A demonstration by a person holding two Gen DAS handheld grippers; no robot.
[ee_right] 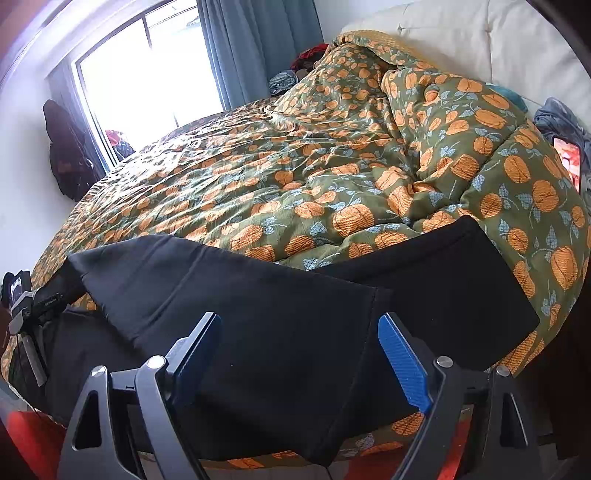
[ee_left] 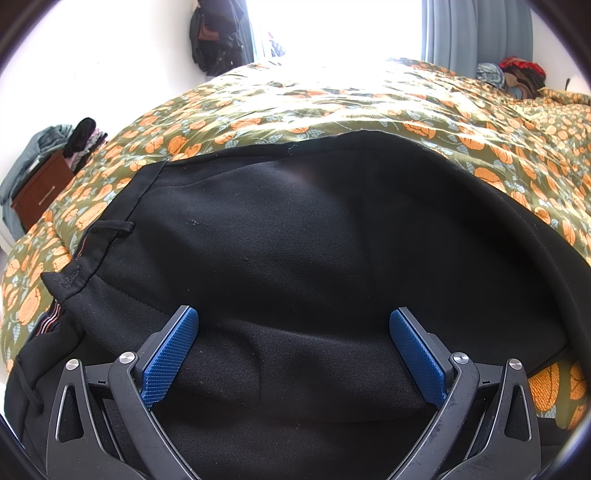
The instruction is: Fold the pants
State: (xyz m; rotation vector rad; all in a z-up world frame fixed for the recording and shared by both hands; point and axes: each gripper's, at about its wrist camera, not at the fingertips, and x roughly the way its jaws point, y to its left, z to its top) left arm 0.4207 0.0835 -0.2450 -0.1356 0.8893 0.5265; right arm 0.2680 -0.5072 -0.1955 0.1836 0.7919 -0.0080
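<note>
Black pants lie on a bed with a green quilt printed with orange pumpkins. In the left wrist view the waistband with a belt loop is at the left. My left gripper is open just above the fabric, blue pads wide apart, holding nothing. In the right wrist view the pants lie along the bed's near edge, one layer lying over the leg end. My right gripper is open over the pants and empty. The other gripper shows at the far left.
A bunched part of the quilt rises at the right, near a white headboard. A phone lies beside it. A brown nightstand with clothes stands at the left. A window and blue curtains are behind the bed.
</note>
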